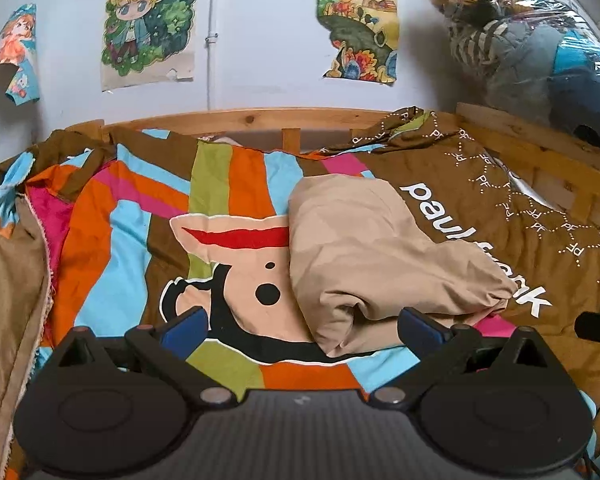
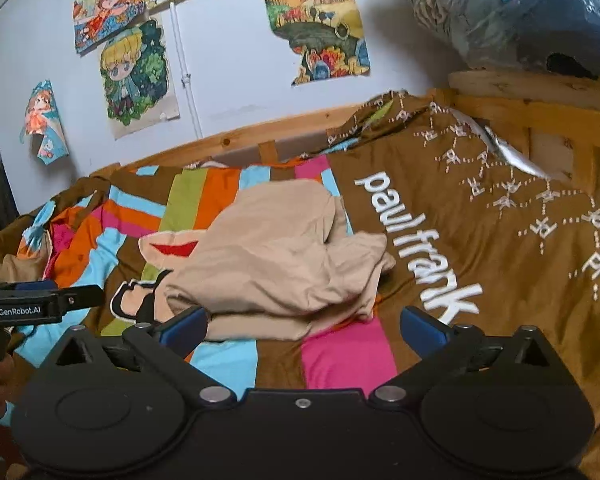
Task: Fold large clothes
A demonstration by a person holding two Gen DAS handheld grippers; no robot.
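Observation:
A beige garment [image 1: 380, 256] lies bunched in a rough bundle on a colourful striped bedspread [image 1: 140, 220]; it also shows in the right wrist view [image 2: 276, 256]. My left gripper [image 1: 302, 326] is open and empty, its blue fingertips [image 1: 188, 326] just short of the garment's near edge. My right gripper [image 2: 304, 326] is open and empty, also just in front of the garment. The left gripper's body [image 2: 40, 306] shows at the left of the right wrist view.
A wooden bed rail [image 1: 240, 118] runs along the back and right side [image 2: 540, 112]. A plastic bag of clothes [image 1: 540, 48] sits on the right rail. Posters [image 1: 148, 24] hang on the wall. Another beige cloth [image 1: 8, 300] lies at the left.

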